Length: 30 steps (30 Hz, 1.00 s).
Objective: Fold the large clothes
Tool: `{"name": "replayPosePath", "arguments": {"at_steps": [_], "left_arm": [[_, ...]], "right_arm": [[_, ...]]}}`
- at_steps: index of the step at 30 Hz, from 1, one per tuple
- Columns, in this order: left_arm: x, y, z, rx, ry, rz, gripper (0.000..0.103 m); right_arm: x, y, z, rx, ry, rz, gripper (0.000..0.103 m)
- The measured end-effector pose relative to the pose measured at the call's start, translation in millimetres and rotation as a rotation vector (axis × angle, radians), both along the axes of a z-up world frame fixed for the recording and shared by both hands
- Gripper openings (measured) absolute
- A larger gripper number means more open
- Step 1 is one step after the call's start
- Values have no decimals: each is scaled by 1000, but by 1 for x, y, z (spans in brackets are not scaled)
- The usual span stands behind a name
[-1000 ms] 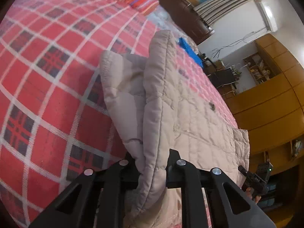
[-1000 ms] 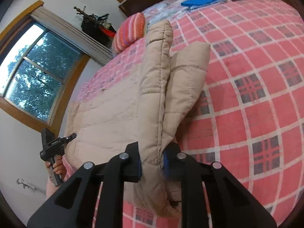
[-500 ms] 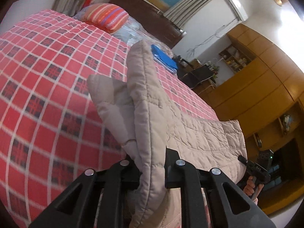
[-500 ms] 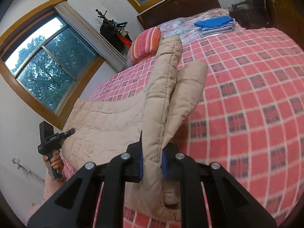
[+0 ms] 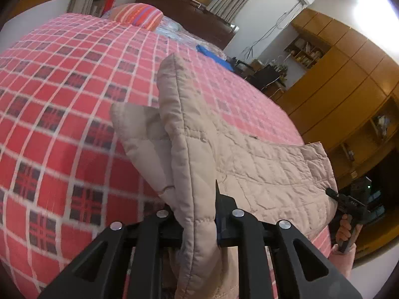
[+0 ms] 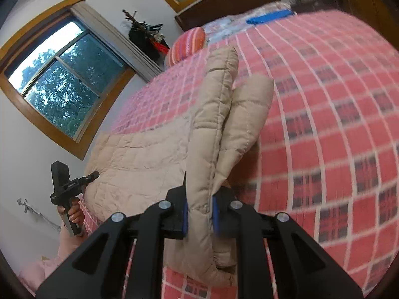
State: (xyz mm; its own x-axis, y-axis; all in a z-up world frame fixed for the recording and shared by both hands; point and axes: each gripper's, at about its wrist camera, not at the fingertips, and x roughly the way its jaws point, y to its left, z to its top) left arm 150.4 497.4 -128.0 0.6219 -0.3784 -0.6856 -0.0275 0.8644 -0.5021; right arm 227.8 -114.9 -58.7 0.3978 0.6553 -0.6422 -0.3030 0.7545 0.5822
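Quilted beige jacket [image 5: 249, 164] lay stretched over the red checked bedspread [image 5: 62, 104]; in the left wrist view, the left gripper [image 5: 199, 221] clamped its raised edge. In the right wrist view, the right gripper [image 6: 199, 214] pinched another fold of it.

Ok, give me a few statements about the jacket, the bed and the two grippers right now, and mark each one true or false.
1. Both grippers, left gripper and right gripper, have their jaws clamped on the beige quilted jacket. True.
2. The bedspread is plain blue. False: it is red plaid with white lines.
3. A striped pillow lies at the far end of the bed. True.
4. The jacket lies fully flat. False: both gripped edges are lifted.
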Motion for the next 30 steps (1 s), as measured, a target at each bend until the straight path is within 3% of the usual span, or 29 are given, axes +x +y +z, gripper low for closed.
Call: {"name": "replayPosePath", "arguments": {"at_steps": [8,16,19,21,24,27,30], "left_arm": [[-1,1,-45,53,51,14,28],[-14,-2,-57,84,42,36,43],[-18,3,-53,74,71,64,53],[-23,8,-47,79,71,83,62],[-37,18,-32,97,58,125,66],[-49,22,-14,169,42,190,66],[-64,16,14,211,-25,215,66]], "right_arm": [[10,-15,-55,90,123,-55,16],[16,-10,-79,76,167,-71,22],[10,-13,-78,61,153,-80,34],[4,-17,-73,34,144,-111,54],[-6,-26,-61,24,114,-138,54],[-20,-33,-40,0,65,-167,54],[-30,-31,-18,-19,22,-158,54]]}}
